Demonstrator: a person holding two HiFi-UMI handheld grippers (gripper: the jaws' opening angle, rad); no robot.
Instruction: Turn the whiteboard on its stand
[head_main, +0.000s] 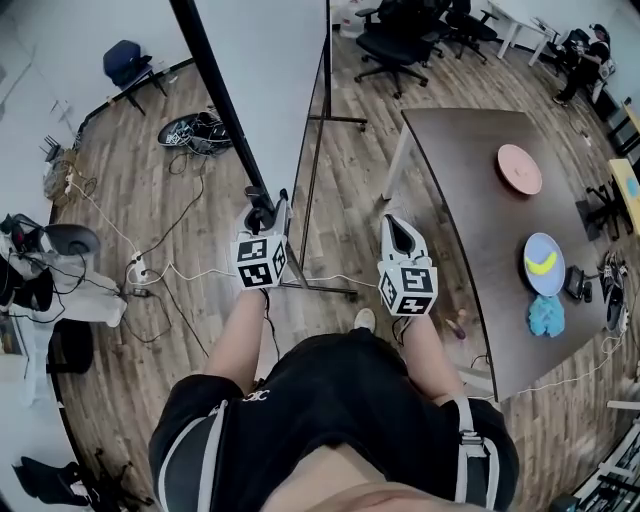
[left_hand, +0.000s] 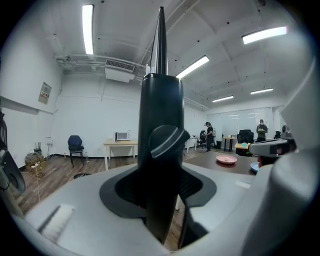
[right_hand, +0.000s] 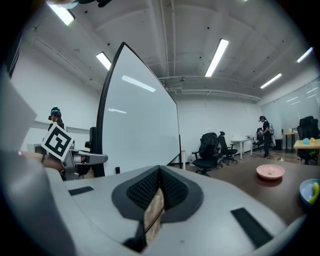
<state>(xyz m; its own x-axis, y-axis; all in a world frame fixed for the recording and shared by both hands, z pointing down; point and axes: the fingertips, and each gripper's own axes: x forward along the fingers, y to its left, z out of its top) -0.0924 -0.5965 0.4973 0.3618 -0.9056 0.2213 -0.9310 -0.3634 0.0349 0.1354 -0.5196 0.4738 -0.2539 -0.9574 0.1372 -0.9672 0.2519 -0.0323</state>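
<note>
The whiteboard (head_main: 270, 80) stands in front of me on its wheeled stand (head_main: 322, 290), seen from above with its black side frame (head_main: 215, 90) running down to my left gripper (head_main: 264, 208). In the left gripper view the black upright (left_hand: 161, 115) with its round knob (left_hand: 167, 142) fills the gap of the left gripper (left_hand: 161, 200), whose jaws are shut on it. My right gripper (head_main: 398, 228) hangs to the right of the board, shut with nothing in it (right_hand: 159, 192). In the right gripper view the board's white face (right_hand: 140, 130) rises at the left, beside the left gripper (right_hand: 85, 159).
A brown table (head_main: 470, 200) at the right carries a pink plate (head_main: 519, 168), a blue plate with a banana (head_main: 545, 263) and a teal cloth (head_main: 546, 315). Office chairs (head_main: 400, 40) stand behind the board. Cables and a power strip (head_main: 138, 268) lie on the floor at the left.
</note>
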